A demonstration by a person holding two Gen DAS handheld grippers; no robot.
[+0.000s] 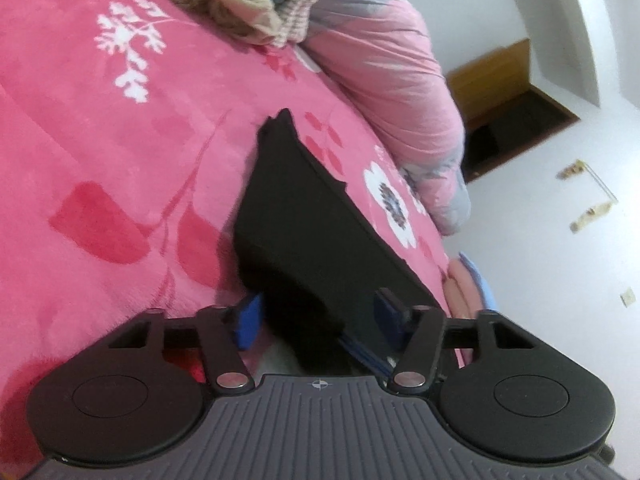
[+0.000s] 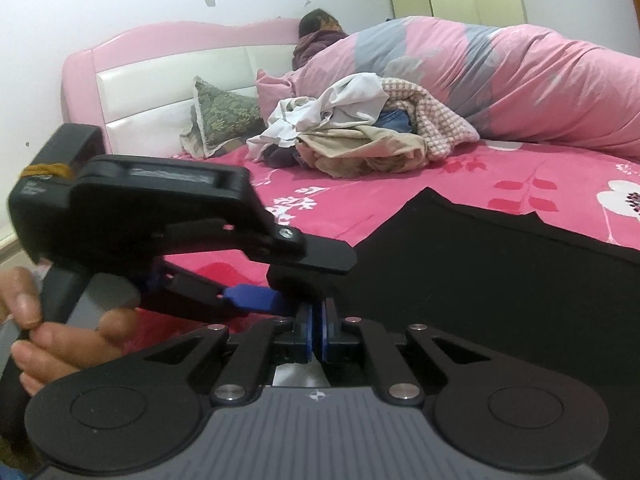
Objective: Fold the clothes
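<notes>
- The flat black cloth garment (image 1: 304, 216) lies on the pink flowered plush bedspread (image 1: 100, 160), near the bed's edge.
- Its long axis runs from the grippers toward the heap of crumpled unfolded clothes (image 2: 352, 132).
- The right gripper (image 2: 319, 334) pinches its near edge; the left gripper (image 1: 316, 320) is spread, straddling the cloth.
- Keep that edge taut and level.

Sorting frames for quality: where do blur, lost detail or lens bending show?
Left wrist view: soft throughout, black garment a detail-less silhouette, wall corner bowed. Right wrist view: left gripper and hand blurred up close, clothes pile sharper, corners vignetted.
</notes>
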